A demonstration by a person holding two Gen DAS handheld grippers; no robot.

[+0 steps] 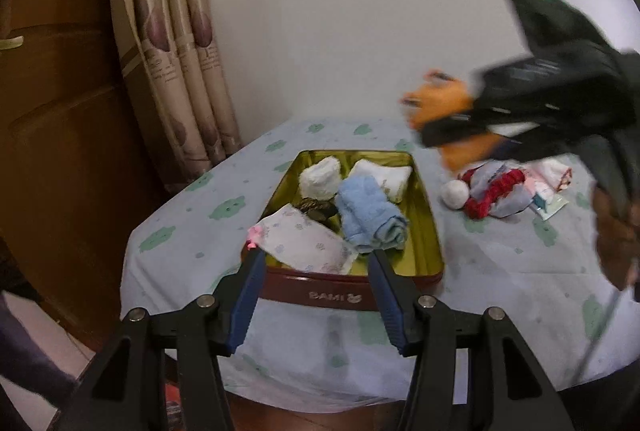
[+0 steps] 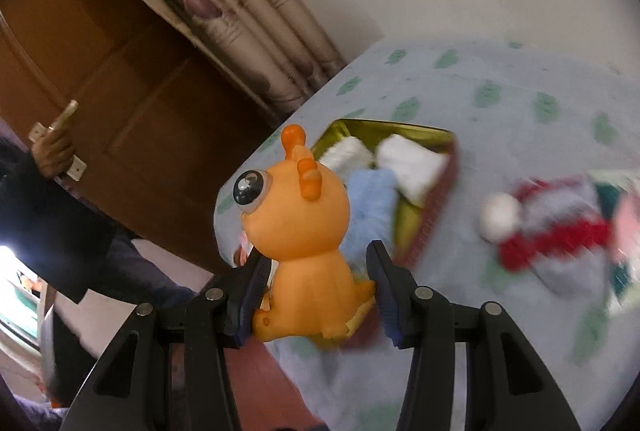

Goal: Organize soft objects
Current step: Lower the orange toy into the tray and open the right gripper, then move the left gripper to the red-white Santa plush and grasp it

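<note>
I had the right tool [image 2: 318, 287] clamped on the orange toy [image 2: 298, 243], a big-eyed creature with small horns, gripped low around its body with its head standing clear above the pads. It hung in the air over the worktop [image 1: 500, 271], off to the right of the open tin [image 1: 434, 263] as the left wrist camera saw it, and that view was smeared with motion blur. The left tool [image 1: 316, 295] stood open and empty, its fingers just short of the tin's near wall.

The tin already held a rolled blue towel [image 1: 370, 219], a white fluffy roll [image 1: 320, 177], a folded white cloth [image 1: 384, 175] and a patterned pouch [image 1: 304, 241] lying across the front left corner, partly over the rim. A heap of soft things still waited on the worktop to the right, among them a red knitted piece with a white pompom [image 1: 454, 193].

My worry was the grip: it looked top-heavy, so a quick swing could have twisted the toy between the pads or shaken it loose. Free room in the tin looked to be only along its right side; lowered elsewhere, the toy would likely have landed on the towel and rolled out. The left tool sat so near the tin that the two tools could have knocked together or nudged it.
</note>
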